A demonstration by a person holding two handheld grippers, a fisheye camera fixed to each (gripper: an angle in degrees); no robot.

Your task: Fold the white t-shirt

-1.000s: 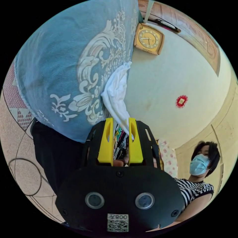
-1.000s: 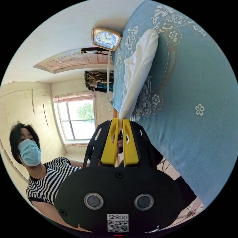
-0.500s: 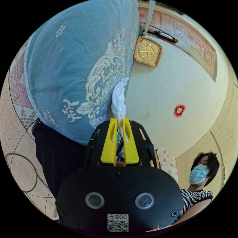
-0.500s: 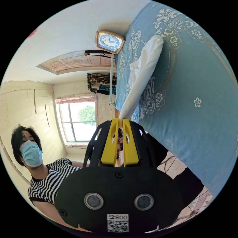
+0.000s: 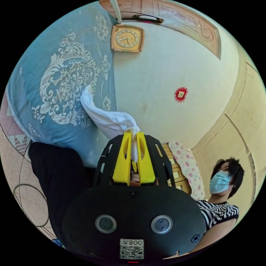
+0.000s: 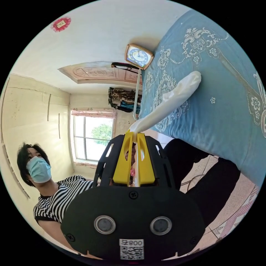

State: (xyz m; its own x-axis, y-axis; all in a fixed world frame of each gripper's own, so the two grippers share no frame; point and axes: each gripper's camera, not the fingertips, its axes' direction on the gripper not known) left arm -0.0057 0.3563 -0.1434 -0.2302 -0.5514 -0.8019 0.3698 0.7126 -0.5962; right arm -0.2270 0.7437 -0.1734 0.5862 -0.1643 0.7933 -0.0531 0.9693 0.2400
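The white t-shirt (image 5: 106, 120) is pinched by the left gripper (image 5: 133, 135) and the right gripper (image 6: 133, 135), jaws nearly closed on cloth, stretched over the blue bedspread (image 6: 221, 122). No writing is legible.

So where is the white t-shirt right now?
The white t-shirt is stretched between both hand-held grippers: the left hand-held gripper pinches one end, the right hand-held gripper the other, and it runs back to the blue patterned blanket.
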